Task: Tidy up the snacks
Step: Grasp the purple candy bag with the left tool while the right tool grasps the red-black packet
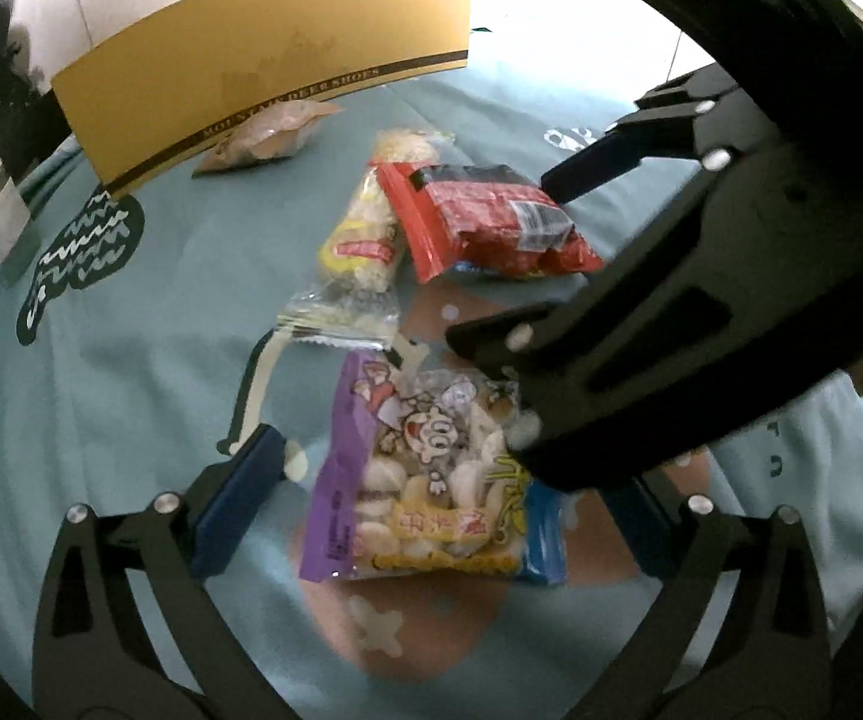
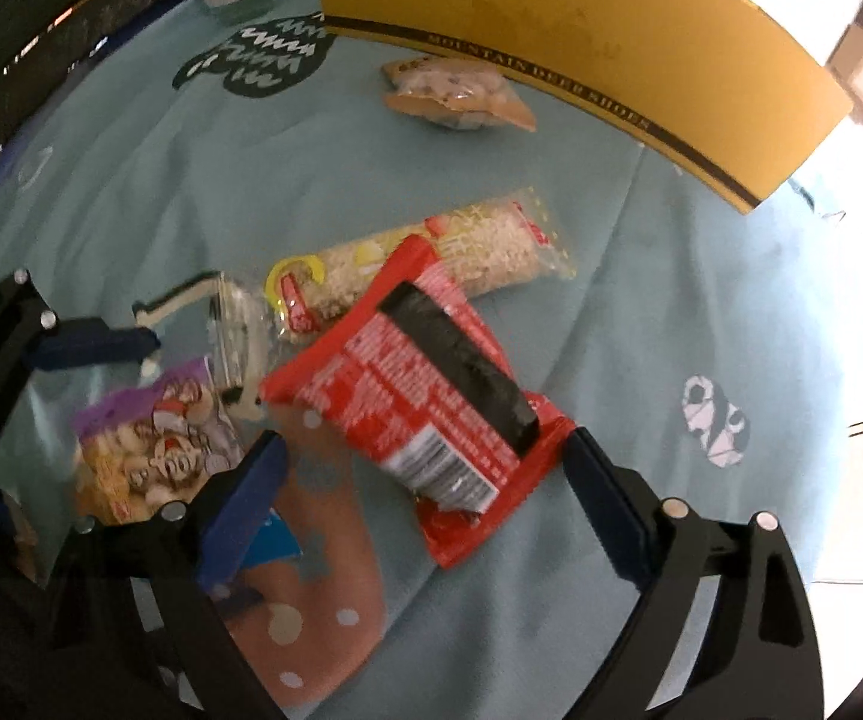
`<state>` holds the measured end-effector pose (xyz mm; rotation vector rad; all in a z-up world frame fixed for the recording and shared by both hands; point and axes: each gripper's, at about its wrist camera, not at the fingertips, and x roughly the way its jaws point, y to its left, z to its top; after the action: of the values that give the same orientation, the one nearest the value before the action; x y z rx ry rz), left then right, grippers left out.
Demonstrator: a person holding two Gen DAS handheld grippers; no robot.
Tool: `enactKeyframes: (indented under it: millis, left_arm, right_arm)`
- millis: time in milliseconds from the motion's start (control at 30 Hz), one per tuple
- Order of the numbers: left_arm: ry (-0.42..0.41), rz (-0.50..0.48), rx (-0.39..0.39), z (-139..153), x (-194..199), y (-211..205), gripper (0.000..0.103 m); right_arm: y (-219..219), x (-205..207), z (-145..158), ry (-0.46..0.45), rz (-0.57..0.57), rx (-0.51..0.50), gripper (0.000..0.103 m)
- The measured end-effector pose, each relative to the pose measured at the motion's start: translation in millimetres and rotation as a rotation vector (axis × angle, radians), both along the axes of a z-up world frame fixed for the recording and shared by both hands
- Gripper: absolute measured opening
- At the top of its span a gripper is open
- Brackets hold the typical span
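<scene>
Both grippers hung spread apart over the teal tablecloth (image 2: 131,180): the right gripper (image 2: 425,468) straddled the red packet (image 2: 425,396), nothing pinched, while the left gripper (image 1: 449,516) flanked the purple-edged snack bag (image 1: 431,480). A rice-cracker roll (image 2: 431,252) lay touching the red packet at 12 o'clock — beyond it, a small tan pouch (image 2: 461,90) sat just beside the yellow shoebox (image 2: 611,42).

Your right gripper (image 1: 527,264) covers the purple snack bag's (image 1: 425,468) right edge, the yellow shoebox (image 1: 263,60) runs past the top edge, and small print on the red packet (image 2: 425,396) blurs.
</scene>
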<state>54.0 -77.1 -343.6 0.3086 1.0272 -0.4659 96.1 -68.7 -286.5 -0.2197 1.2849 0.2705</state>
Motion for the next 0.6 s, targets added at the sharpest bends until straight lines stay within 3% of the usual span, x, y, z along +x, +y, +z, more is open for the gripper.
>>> enactKeyframes:
  millis: [100, 167, 267, 500, 567, 600]
  left_arm:
    - [-0.006, -0.008, -0.009, -2, -4, 1, 0.097]
    - [-0.029, -0.034, -0.024, -2, -4, 3, 0.071]
    - [-0.038, -0.031, -0.037, 2, -2, 3, 0.054]
    - [-0.033, -0.012, -0.025, 1, 3, 3, 0.052]
    - [-0.039, -0.003, -0.009, 7, -6, 1, 0.063]
    - [-0.041, 0.011, -0.002, 10, -8, 3, 0.068]
  right_arm:
    - [3, 6, -2, -0.009, 0.011, 0.016, 0.086]
    - [7, 7, -2, -0.017, 0.030, 0.025, 0.079]
    - [-9, 5, 7, -0.025, 0.037, 0.029, 0.072]
    - [-10, 5, 4, -0.017, 0.027, 0.045, 0.064]
    - [-6, 6, 3, -0.015, 0.032, 0.043, 0.068]
    - [-4, 6, 1, -0.009, 0.035, 0.043, 0.078]
